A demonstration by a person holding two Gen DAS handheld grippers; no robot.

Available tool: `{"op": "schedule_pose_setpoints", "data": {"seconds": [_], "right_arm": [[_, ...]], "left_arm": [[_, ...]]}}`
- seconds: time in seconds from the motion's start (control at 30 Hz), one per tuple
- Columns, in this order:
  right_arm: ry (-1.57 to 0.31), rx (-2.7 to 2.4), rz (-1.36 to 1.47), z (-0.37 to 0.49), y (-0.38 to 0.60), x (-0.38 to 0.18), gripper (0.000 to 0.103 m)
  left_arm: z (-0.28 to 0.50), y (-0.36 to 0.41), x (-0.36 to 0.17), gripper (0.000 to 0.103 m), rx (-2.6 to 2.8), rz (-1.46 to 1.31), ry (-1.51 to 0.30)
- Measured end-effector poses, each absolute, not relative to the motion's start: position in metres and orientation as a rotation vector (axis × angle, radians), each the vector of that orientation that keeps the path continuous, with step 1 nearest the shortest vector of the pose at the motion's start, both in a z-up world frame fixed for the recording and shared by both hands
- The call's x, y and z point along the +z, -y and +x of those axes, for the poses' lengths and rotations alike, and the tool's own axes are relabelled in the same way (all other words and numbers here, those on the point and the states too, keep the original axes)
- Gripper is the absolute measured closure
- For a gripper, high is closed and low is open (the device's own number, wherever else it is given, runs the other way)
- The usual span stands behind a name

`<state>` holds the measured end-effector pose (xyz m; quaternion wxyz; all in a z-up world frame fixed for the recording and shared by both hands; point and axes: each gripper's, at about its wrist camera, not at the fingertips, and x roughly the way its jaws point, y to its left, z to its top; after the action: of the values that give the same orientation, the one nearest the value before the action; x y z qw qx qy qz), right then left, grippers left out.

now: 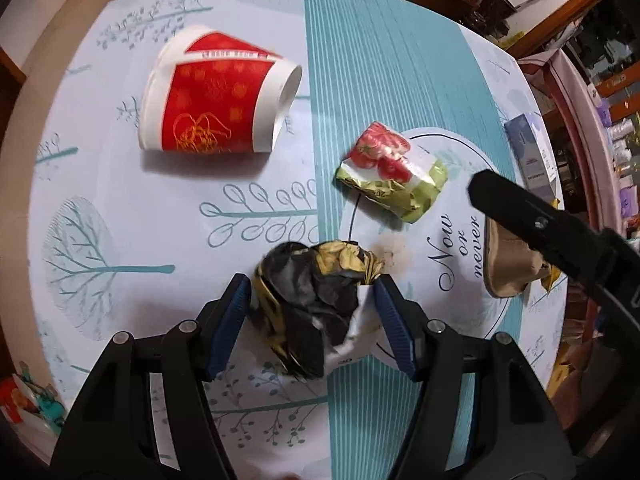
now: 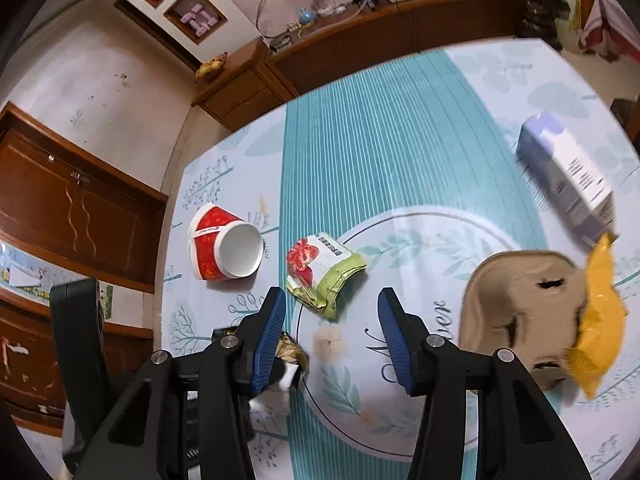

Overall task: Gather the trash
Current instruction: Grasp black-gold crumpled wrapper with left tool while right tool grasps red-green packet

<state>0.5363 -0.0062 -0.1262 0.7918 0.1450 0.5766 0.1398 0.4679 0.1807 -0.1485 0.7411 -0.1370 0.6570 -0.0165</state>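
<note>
My left gripper (image 1: 312,292) is shut on a crumpled black and gold wrapper (image 1: 316,300), just above the tablecloth. A red and white paper cup (image 1: 212,96) lies on its side at the far left; it also shows in the right wrist view (image 2: 224,248). A green strawberry-print packet (image 1: 392,172) lies ahead; it sits just past my right gripper (image 2: 332,304), which is open and empty above the table. The packet shows there too (image 2: 324,276). A brown cardboard tray (image 2: 524,316) with a yellow bag (image 2: 600,332) lies to the right.
A pale purple box (image 2: 568,180) lies at the far right of the table. The patterned tablecloth (image 2: 380,140) covers the table. A wooden cabinet (image 2: 360,48) stands beyond the far edge. My right gripper's finger shows in the left wrist view (image 1: 532,216).
</note>
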Motion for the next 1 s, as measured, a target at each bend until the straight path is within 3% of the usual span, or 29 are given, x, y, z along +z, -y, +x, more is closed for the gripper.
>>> {"op": "schedule_pose_setpoints", "data": {"seconds": [0.2, 0.4, 0.43, 0.47, 0.57, 1.0], "right_arm": [[-1.289, 0.309, 0.349, 0.546, -0.007, -0.152, 0.054], [-1.283, 0.313, 0.360, 0.552, -0.025, -0.173, 0.054], [-1.277, 0.317, 0.358, 0.552, -0.027, -0.175, 0.062], [-1.276, 0.332, 0.357, 0.551, -0.031, -0.177, 0.077], [-1.261, 0.375, 0.324, 0.542, -0.040, -0.177, 0.094], [-1.248, 0.460, 0.238, 0.394, -0.001, -0.138, 0.098]], "left_arm": [[0.467, -0.190, -0.160, 0.057, -0.067, -0.386, -1.447], [0.454, -0.200, -0.154, 0.061, -0.043, -0.363, -1.427], [0.451, -0.202, -0.152, 0.061, -0.036, -0.360, -1.426], [0.448, -0.205, -0.150, 0.061, -0.027, -0.361, -1.425], [0.440, -0.213, -0.143, 0.061, -0.013, -0.375, -1.420], [0.343, -0.197, -0.089, 0.061, 0.025, -0.335, -1.380]]}}
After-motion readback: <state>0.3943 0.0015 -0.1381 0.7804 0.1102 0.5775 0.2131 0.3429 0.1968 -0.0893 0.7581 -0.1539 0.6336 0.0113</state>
